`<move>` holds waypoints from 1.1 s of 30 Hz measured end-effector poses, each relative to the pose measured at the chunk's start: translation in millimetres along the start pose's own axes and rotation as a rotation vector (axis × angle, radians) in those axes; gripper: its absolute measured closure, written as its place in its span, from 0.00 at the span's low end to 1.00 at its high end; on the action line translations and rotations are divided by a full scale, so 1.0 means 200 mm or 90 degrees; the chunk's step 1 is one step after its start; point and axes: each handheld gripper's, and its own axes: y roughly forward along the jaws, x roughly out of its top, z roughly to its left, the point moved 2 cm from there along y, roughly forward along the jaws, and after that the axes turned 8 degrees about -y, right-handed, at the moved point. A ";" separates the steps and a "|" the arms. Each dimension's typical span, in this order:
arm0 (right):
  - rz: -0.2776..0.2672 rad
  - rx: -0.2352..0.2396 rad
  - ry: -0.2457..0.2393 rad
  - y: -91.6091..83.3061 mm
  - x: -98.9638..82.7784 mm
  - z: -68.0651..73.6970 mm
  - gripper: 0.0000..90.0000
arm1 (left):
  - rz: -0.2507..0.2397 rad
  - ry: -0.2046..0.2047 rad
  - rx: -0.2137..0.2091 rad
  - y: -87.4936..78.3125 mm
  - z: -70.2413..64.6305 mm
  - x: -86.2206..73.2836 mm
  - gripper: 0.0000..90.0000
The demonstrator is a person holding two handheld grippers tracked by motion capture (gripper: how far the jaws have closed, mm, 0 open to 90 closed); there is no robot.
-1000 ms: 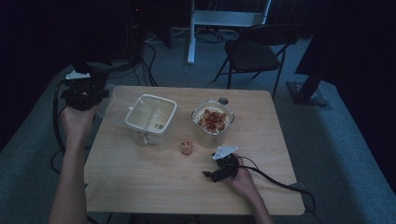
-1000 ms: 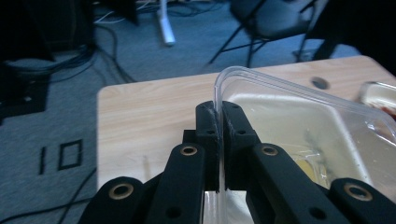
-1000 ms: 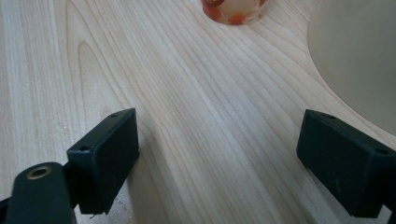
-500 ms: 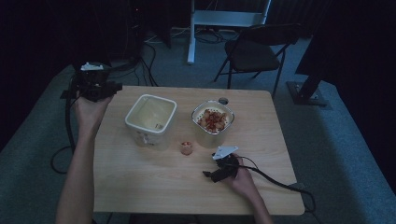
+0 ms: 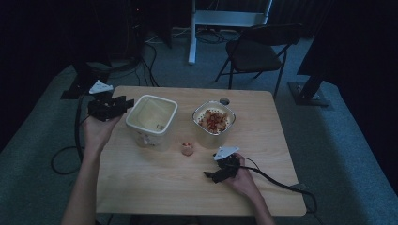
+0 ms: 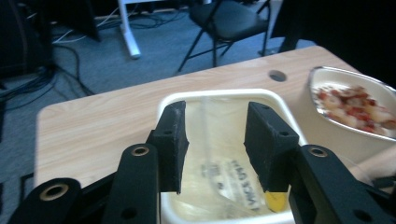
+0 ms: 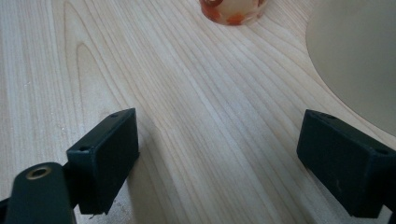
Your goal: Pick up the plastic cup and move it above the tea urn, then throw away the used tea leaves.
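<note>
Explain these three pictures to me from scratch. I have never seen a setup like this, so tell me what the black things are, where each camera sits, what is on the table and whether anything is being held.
No robot here: a person sits at a wooden table holding hand-operated tongs in each hand.

The wide picture comes from a fixed camera above the person, looking forward and down. The left tongs are raised beside a cream square container; the right tongs lie low on the table near the person.

The other two pictures come from small cameras riding on each tool, looking along its two black jaws. The left gripper view looks into the container, where a clear plastic bag with printing lies. The right gripper view shows bare wood between widely parted jaws.

Also on the table: a metal bowl of reddish, pale food pieces, and a small red-and-pale object, too small to identify.

Both tongs are open and hold nothing.
</note>
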 end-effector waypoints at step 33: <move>-0.185 -0.092 0.128 0.08 0.30 0.04 0.24 | 0.078 0.037 -0.083 0.22 -0.27 -0.82 0.61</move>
